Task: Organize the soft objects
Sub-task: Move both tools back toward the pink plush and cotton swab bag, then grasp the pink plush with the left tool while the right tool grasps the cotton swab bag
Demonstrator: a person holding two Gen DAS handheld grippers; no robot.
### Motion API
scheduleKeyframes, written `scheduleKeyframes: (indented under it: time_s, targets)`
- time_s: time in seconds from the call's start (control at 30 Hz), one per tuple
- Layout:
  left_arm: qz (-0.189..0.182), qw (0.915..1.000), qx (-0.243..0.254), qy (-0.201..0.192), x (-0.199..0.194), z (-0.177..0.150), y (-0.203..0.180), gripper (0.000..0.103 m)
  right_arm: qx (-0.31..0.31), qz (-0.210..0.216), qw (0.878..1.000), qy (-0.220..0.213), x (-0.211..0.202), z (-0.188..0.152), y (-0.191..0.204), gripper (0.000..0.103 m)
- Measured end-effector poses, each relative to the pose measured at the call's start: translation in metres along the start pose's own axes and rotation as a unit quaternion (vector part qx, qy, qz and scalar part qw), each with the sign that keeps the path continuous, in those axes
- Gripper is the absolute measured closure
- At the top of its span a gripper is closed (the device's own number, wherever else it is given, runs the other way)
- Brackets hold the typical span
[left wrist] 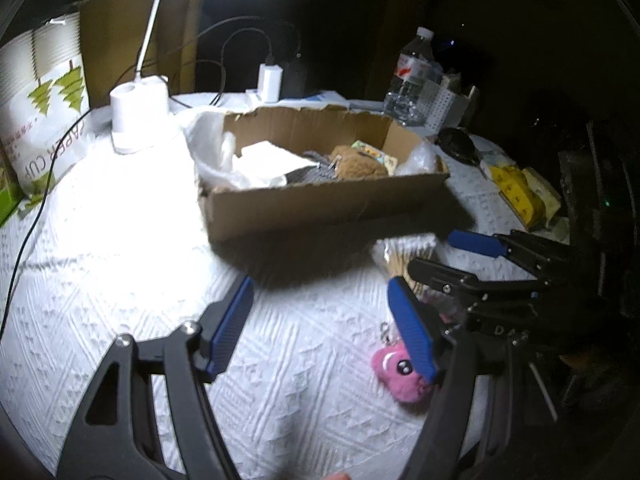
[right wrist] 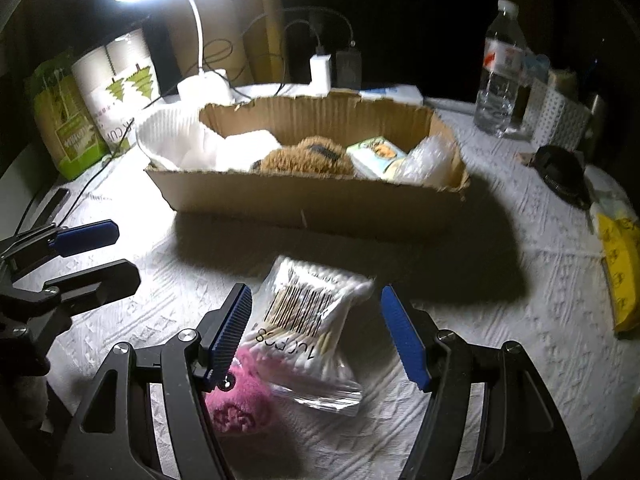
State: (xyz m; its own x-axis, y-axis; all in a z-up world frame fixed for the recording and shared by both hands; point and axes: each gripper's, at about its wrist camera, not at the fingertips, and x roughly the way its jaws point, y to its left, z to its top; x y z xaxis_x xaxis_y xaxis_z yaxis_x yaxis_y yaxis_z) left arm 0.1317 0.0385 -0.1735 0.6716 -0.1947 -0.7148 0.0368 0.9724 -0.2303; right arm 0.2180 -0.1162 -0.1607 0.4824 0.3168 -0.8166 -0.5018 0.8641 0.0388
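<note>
Printed writing can be read in few places. "PAPER CUP" is printed up the side of the white sleeve of paper cups (left wrist: 44, 100), beneath two green tree shapes. A barcode and some characters are printed on the clear bag of cotton swabs (right wrist: 310, 320), but the characters are upside down and blurred, perhaps "10CP08". A red and white label is wrapped round the single water bottle (right wrist: 500, 68); its lettering is too small to read. Dark marks are printed on the yellow packet (right wrist: 618, 276), also unreadable.

One torn cardboard box (right wrist: 320, 204) is set on the white embossed tablecloth (left wrist: 120, 280). Inside it are seen one brown plush toy (right wrist: 308, 158), white soft packing, a small green printed packet (right wrist: 374, 154) and crinkled clear plastic. One pink plush keychain (left wrist: 396, 372) is lying on the cloth in front of the box, touching the swab bag's near corner. One white desk lamp (left wrist: 138, 116) and one white charger (left wrist: 269, 82) stand behind the box.

The left gripper (left wrist: 324, 332) is held with its two blue pads spread apart over bare cloth, nothing between them; the pink toy lies just beside its right pad. The right gripper (right wrist: 320, 336) is likewise spread wide, with the swab bag lying between its pads, unpinched.
</note>
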Motion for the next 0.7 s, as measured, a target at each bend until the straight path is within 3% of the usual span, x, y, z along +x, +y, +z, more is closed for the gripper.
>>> scheduleKeyframes:
  time_s: [0.3,0.37,0.4,0.43,0.7]
  targets:
    - [0.008,0.9999,-0.004,0.011,0.005,-0.01,0.002,0.032,0.016,0.028,0.999,0.02,0.019,-0.009,-0.002,0.033]
    - [0.008,0.9999,-0.001,0.013,0.005,-0.011,-0.002,0.032,0.017,0.034,0.999,0.011,0.016,-0.01,-0.003,0.04]
    - [0.008,0.9999,0.001,0.014,0.006,-0.011,-0.003,0.032,0.017,0.036,0.999,0.008,0.014,-0.01,-0.004,0.052]
    - [0.007,0.9999,0.003,0.015,0.006,-0.011,-0.005,0.032,0.017,0.037,0.999,0.005,0.012,-0.01,-0.005,0.057]
    - [-0.015,0.9993,0.018,0.028,0.012,-0.015,-0.031,0.032,0.029,0.028,0.999,-0.027,-0.01,-0.014,-0.023,0.074]
